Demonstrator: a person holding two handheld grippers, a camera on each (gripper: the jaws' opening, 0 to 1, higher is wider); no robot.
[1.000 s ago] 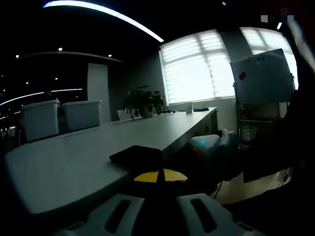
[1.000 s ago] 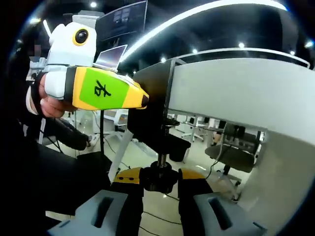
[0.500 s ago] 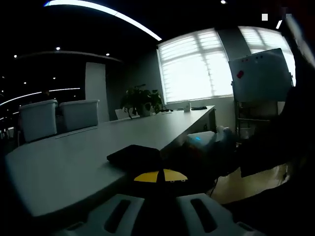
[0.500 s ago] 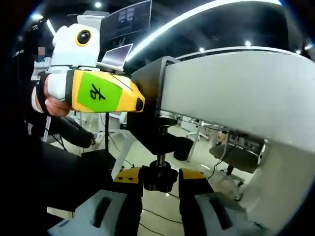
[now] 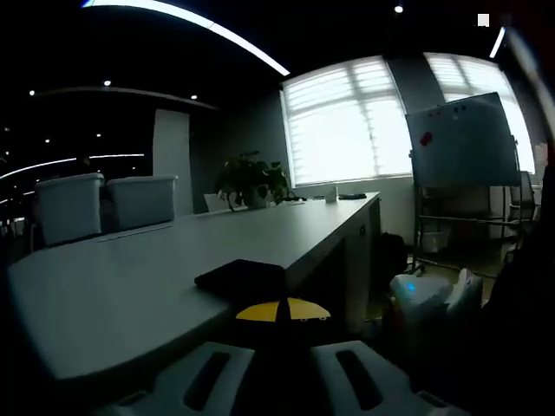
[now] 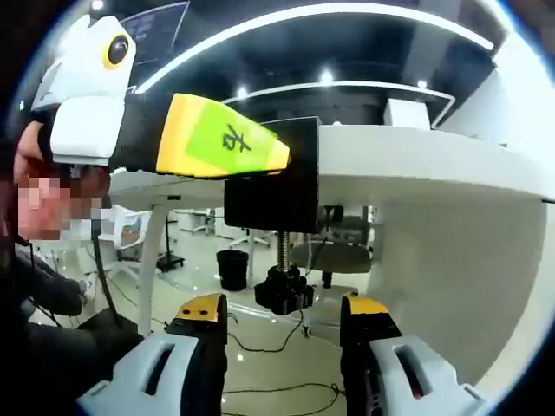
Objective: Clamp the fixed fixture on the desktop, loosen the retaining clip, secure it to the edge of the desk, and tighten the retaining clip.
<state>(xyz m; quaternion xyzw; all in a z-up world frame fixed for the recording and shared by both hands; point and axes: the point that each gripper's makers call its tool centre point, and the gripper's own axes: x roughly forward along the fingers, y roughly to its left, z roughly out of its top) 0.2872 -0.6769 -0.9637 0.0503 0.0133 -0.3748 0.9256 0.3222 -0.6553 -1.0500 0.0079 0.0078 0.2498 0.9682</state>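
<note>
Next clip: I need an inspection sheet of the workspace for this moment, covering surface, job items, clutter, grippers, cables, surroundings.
Surface: long pale desk, its edge seen from below in the right gripper view.
Job items: black clamp fixture sits on the desk edge; its screw knob hangs underneath.
Clutter: two pale bins and a potted plant at the far end of the desk.
Grippers: left gripper shut on the clamp fixture at desk level; right gripper open, jaws either side of the screw knob, not touching it.
Cables: dark cables on the floor below the desk.
Surroundings: blinded window, whiteboard, ceiling light strips.
</note>
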